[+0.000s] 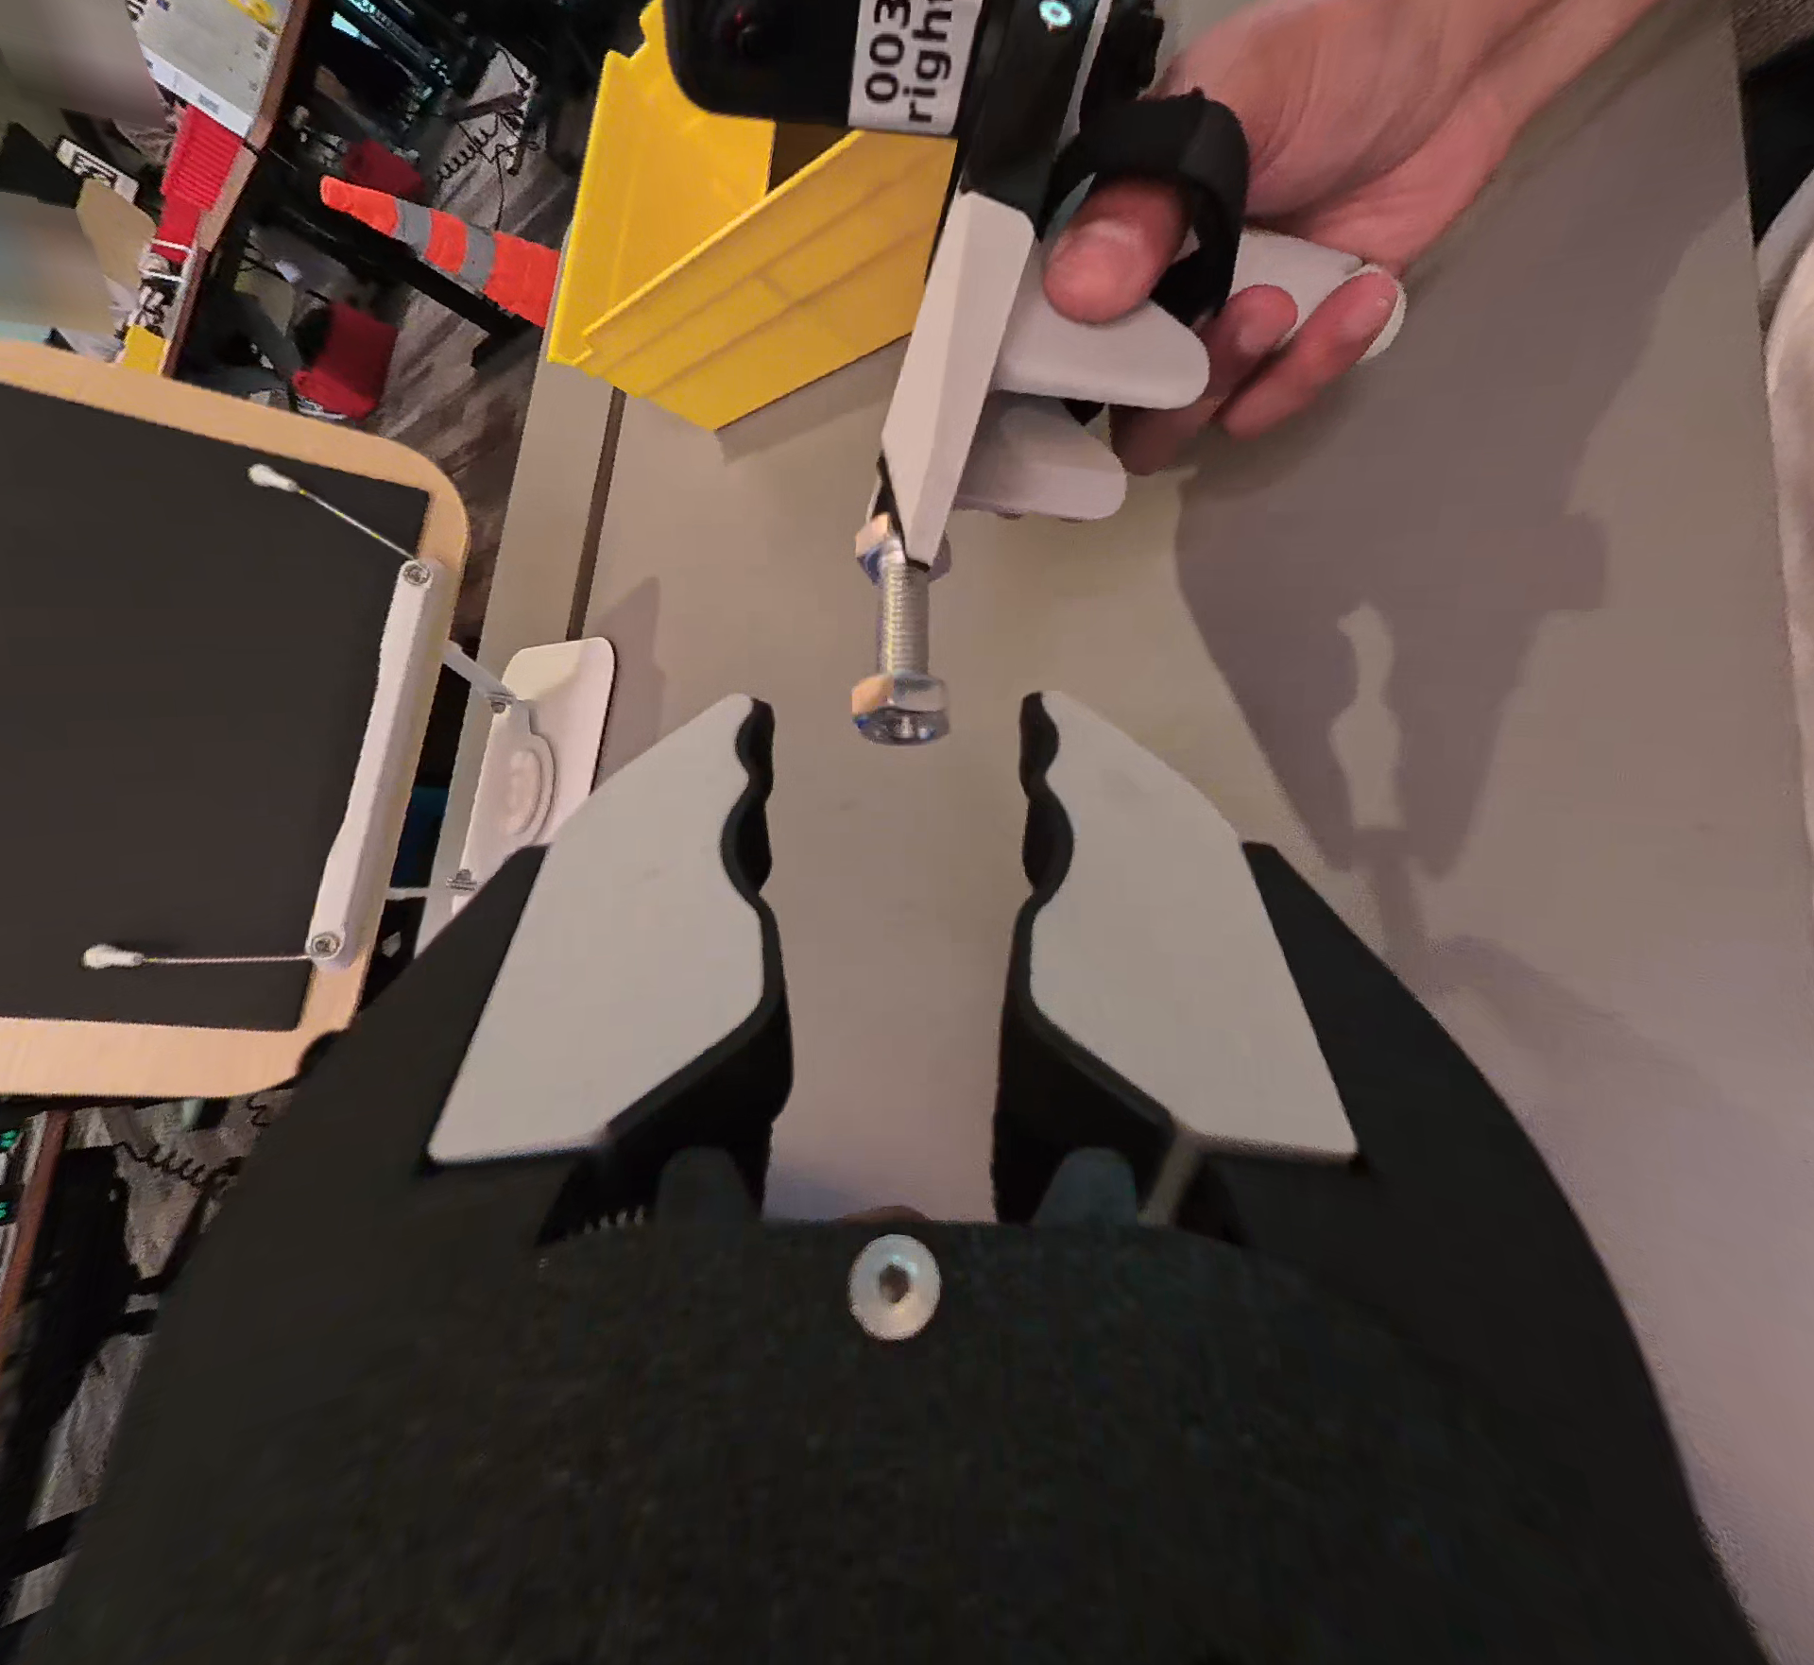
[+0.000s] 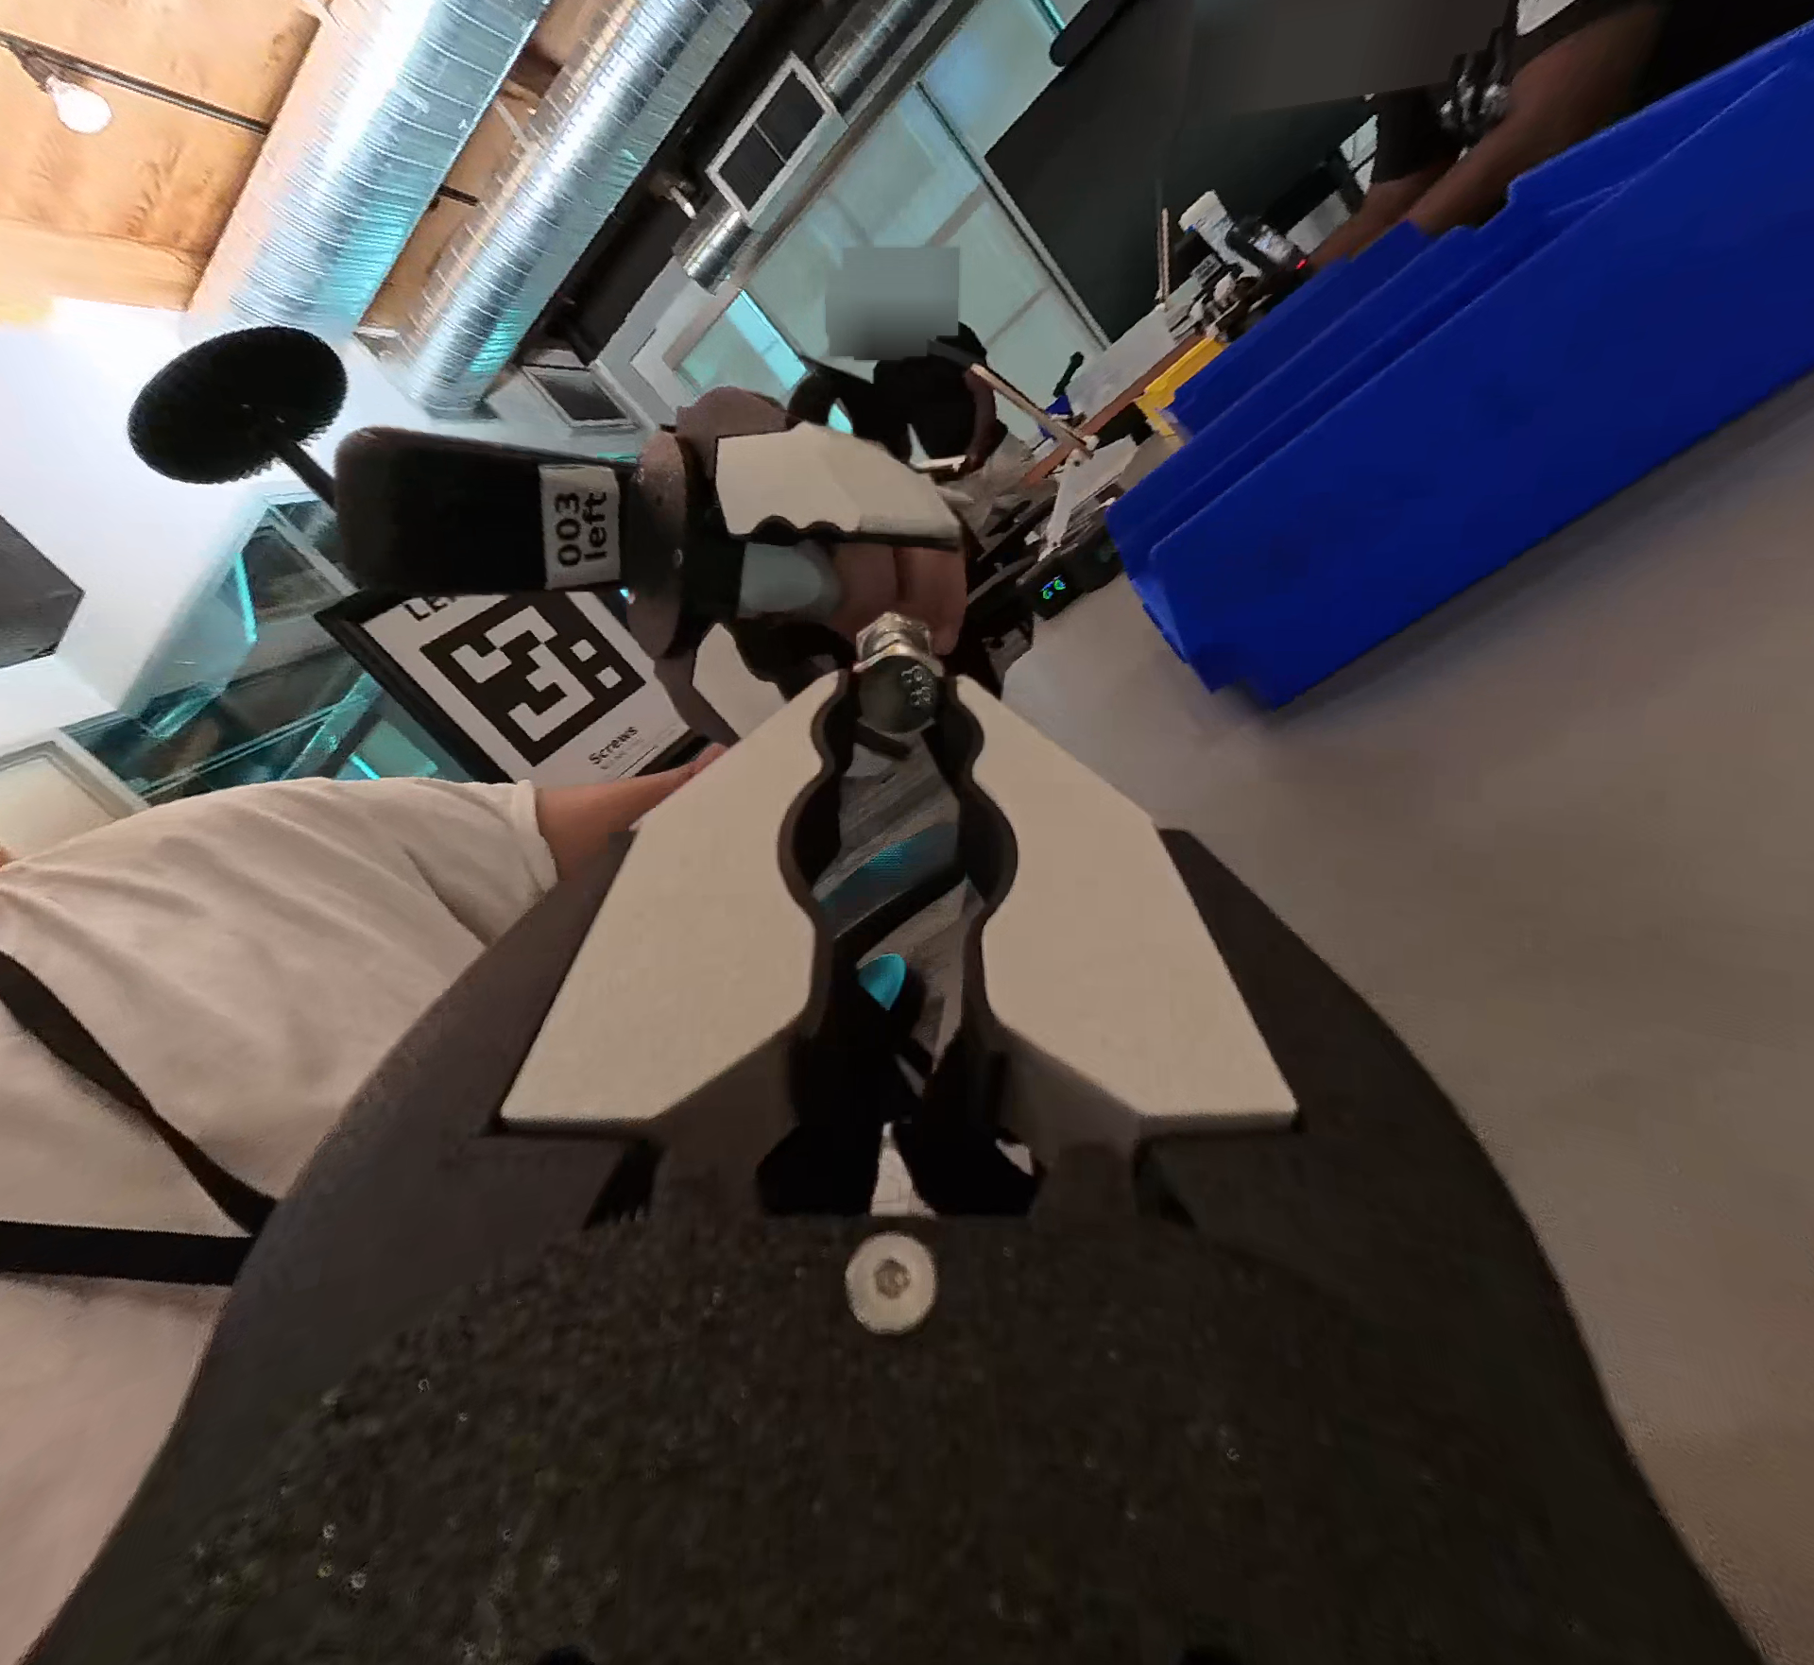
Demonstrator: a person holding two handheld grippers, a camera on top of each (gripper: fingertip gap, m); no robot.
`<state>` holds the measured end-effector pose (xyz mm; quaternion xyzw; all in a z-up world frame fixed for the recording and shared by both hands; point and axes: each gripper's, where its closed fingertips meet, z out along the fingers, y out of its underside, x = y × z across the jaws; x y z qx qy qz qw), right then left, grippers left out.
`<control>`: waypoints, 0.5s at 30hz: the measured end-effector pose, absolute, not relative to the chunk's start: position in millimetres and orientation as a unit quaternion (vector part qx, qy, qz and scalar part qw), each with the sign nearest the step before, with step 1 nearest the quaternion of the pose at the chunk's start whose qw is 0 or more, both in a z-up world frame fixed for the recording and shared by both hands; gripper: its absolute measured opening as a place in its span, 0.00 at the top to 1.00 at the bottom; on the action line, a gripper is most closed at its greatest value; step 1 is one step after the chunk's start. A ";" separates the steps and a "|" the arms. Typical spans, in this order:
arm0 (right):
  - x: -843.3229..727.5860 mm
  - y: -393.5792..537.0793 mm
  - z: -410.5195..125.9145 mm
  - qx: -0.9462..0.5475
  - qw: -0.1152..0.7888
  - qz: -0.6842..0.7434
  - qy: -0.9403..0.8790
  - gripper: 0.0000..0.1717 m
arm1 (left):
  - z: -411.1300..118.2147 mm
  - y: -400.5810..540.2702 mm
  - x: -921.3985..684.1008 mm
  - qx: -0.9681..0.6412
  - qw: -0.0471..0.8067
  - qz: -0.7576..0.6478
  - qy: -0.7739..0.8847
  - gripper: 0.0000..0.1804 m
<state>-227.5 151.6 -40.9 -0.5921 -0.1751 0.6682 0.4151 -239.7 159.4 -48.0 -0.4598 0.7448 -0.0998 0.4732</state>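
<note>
**A bolt held out between two tongs**

The right tongs [image 1: 908, 538] were pinched tight on the head end of a shiny metal bolt [image 1: 901, 626]. Both pads pressed on the head, so the bolt could not slip or spin. The long threaded part stuck straight out past the tips, in the air above the pale surface [image 1: 982, 980]. It looked like the bolt was held by its head so that the rest stayed free to reach.

A metal nut [image 1: 898, 697] sat on the far end of the bolt, the end that pointed at the left tongs [image 1: 895, 724]. The left tongs were wide open and held nothing. The nut hung just in front of their tips, in the middle of the gap, and neither pad touched it. The two tongs faced each other in a line, so the nut was easy to get at.

A hand [image 1: 1325, 175] gripped the handle of the right tongs. Behind the right tongs sat a yellow bin [image 1: 687, 243]. To the left of the left tongs lay a black board [image 1: 177, 715] with a light wooden edge.
</note>
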 end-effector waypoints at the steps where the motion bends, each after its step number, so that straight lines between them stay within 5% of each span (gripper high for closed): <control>1: -229.5 149.9 -41.2 -0.593 0.410 0.670 -0.179 0.90 | -48.8 159.4 -239.2 -0.458 0.473 -0.096 0.747 0.78; 3: -230.9 148.1 -39.7 -0.590 0.410 0.672 -0.182 0.90 | -50.9 159.8 -240.2 -0.458 0.468 -0.090 0.751 0.90; 9: -229.6 144.7 -32.3 -0.567 0.480 0.629 -0.228 0.90 | -47.6 150.9 -239.1 -0.546 0.398 -0.223 0.703 0.90; 15: -232.9 137.9 -26.3 -0.514 0.635 0.460 -0.348 0.90 | -29.8 134.2 -240.0 -0.645 0.193 -0.503 0.542 0.90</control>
